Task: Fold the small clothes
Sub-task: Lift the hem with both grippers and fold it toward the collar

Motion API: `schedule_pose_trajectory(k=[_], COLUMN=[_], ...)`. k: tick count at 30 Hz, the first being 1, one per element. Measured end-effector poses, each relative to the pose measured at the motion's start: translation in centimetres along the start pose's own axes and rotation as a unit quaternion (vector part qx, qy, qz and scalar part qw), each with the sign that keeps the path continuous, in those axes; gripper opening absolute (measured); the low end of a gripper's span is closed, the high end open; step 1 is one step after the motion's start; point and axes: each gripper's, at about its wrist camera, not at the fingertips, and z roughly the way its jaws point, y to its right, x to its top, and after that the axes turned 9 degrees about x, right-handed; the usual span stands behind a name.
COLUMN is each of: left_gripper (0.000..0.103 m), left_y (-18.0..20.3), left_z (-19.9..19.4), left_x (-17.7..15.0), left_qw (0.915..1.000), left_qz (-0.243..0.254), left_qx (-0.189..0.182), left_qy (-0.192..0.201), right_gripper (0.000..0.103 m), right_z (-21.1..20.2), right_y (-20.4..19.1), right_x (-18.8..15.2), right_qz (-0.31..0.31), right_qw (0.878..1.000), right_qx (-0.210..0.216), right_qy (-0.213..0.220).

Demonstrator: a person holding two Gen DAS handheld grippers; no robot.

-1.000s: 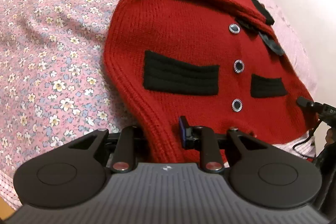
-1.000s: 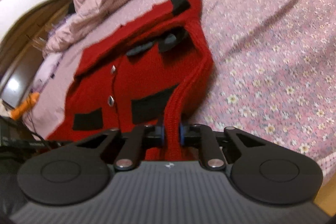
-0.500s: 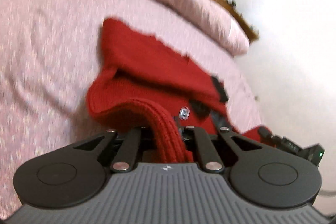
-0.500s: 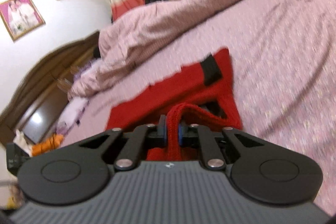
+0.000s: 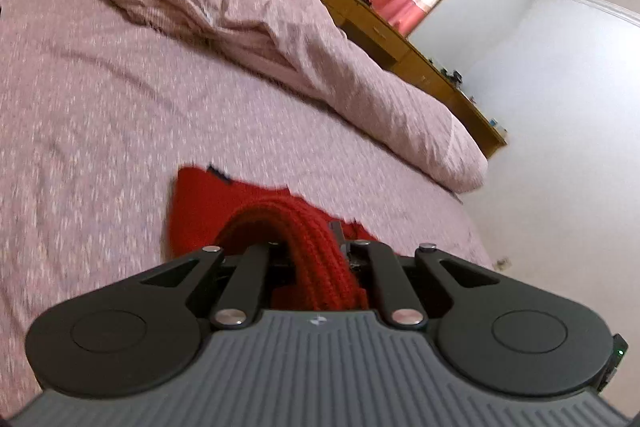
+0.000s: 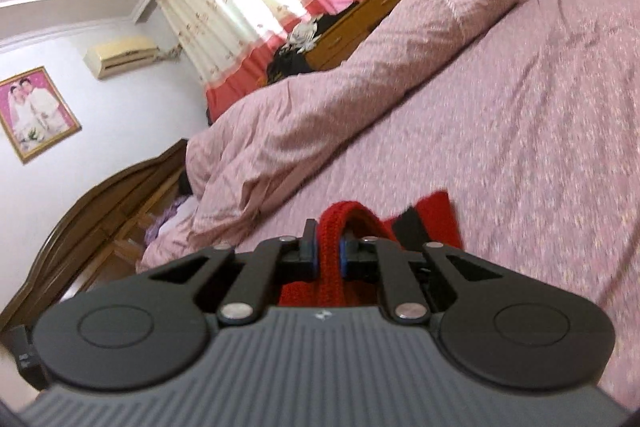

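Note:
A small red knitted cardigan (image 5: 200,203) with black trim lies on the pink floral bedsheet (image 5: 100,115). My left gripper (image 5: 310,247) is shut on a thick ribbed hem of the cardigan, lifted off the bed. In the right wrist view my right gripper (image 6: 329,251) is shut on the other ribbed hem of the cardigan (image 6: 434,219), whose black cuff patch (image 6: 410,227) shows just beyond. Most of the garment is hidden under both grippers.
A rolled pink duvet (image 5: 280,27) lies along the far side of the bed and also shows in the right wrist view (image 6: 360,75). A wooden dresser (image 5: 400,43) stands behind it below red curtains. A dark headboard (image 6: 100,211) is at the left.
Both grippers have lifted the cardigan's bottom edge and carried it forward over the garment. The buttons and pockets seen a second ago are now hidden. The cameras have tilted up toward the room.

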Motion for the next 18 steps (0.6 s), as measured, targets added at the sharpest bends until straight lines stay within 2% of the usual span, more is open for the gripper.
schedule_pose_trajectory(k=[6, 9, 18], left_gripper=[0.011, 0.011, 0.011], left_y=[0.3, 0.0, -0.8], left_z=[3.3, 5.5, 12.9], left_x=[2.5, 3.4, 3.7], left_qw=[0.9991, 0.9989, 0.9935], left_qz=[-0.001, 0.000, 0.040], left_qx=[0.039, 0.045, 0.106], left_qy=[0.020, 0.011, -0.009], right_gripper=[0.013, 0.013, 0.012], right_z=[3.2, 4.9, 10.3], right_y=[0.8, 1.4, 3.3], right_x=[1.9, 2.5, 1.9], right_qz=[-0.003, -0.006, -0.033], right_qw=[1.000, 1.000, 0.998], right_qx=[-0.013, -0.017, -0.055], right_qy=[0.012, 0.012, -0.014])
